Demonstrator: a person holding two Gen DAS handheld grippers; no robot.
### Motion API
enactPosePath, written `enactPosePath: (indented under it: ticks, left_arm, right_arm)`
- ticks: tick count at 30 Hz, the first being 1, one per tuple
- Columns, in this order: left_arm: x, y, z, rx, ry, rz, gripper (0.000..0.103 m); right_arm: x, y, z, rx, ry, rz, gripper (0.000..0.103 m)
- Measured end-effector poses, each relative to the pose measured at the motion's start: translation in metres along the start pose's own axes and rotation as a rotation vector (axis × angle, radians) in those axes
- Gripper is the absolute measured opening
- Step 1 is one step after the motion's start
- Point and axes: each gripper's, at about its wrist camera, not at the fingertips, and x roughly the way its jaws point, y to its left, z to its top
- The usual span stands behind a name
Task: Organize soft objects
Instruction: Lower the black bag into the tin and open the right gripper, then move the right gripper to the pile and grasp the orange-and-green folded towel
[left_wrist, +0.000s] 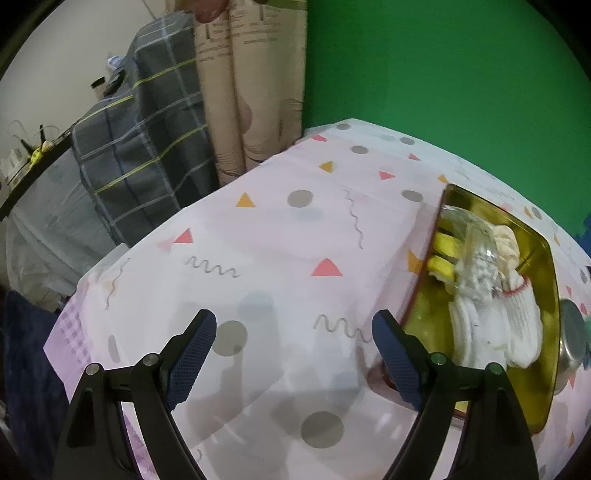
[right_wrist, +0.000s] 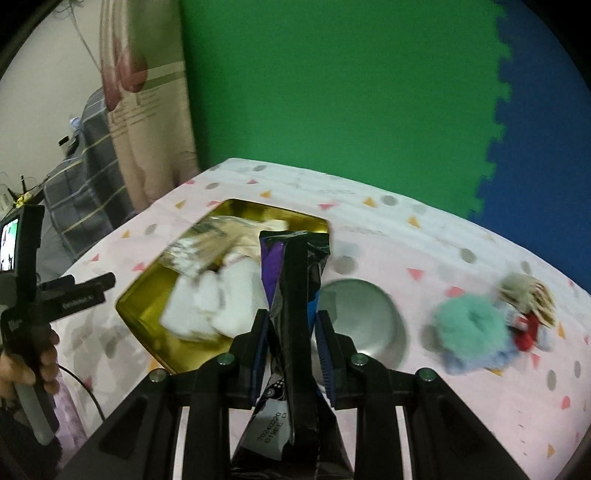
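My right gripper (right_wrist: 291, 321) is shut on a black and purple snack packet (right_wrist: 291, 280), held above the table near the gold tray (right_wrist: 147, 295). The tray holds white knitted gloves (right_wrist: 221, 306) and a clear plastic bag (right_wrist: 199, 243). In the left wrist view the gold tray (left_wrist: 543, 266) lies at the right, with white gloves (left_wrist: 498, 317), yellow pieces (left_wrist: 443, 254) and a clear bag (left_wrist: 476, 236) in it. My left gripper (left_wrist: 295, 328) is open and empty over the patterned tablecloth, its right finger close to the tray's rim.
A steel bowl (right_wrist: 362, 317) stands right of the tray. A teal fluffy scrunchie (right_wrist: 469, 325), a blue one under it and a small doll-like toy (right_wrist: 528, 306) lie at the right. A green wall mat (right_wrist: 332, 92) is behind; a bed (left_wrist: 140, 147) is left of the table.
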Motion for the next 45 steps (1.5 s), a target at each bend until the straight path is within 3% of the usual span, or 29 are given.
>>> enactPosePath:
  ticks: [11,22,24,26,29,36,45]
  left_arm:
    - [0.006,0.018,0.005,-0.059,0.021,-0.022,0.084]
    - [0.008,0.021,0.005,-0.067,0.026,-0.023,0.084]
    - [0.009,0.022,0.004,-0.071,0.028,-0.021,0.084]
    - [0.009,0.021,0.004,-0.068,0.028,-0.019,0.084]
    - [0.009,0.022,0.004,-0.063,0.022,-0.019,0.084]
    - [0.007,0.016,0.001,-0.044,0.015,-0.017,0.084]
    - [0.002,0.002,0.000,0.006,-0.008,-0.004,0.084]
  right_arm:
    - [0.045,0.052,0.018,-0.053,0.050,0.043,0.025]
    - [0.082,0.070,0.013,-0.060,0.114,0.036,0.026]
    - [0.083,0.073,0.011,-0.076,0.120,0.045,0.028]
    - [0.082,0.074,0.011,-0.087,0.116,0.036,0.041]
    - [0.076,0.072,0.012,-0.080,0.101,0.038,0.047]
    - [0.052,0.054,0.013,-0.027,0.060,0.039,0.047]
    - [0.014,-0.006,0.007,0.041,0.009,-0.040,0.047]
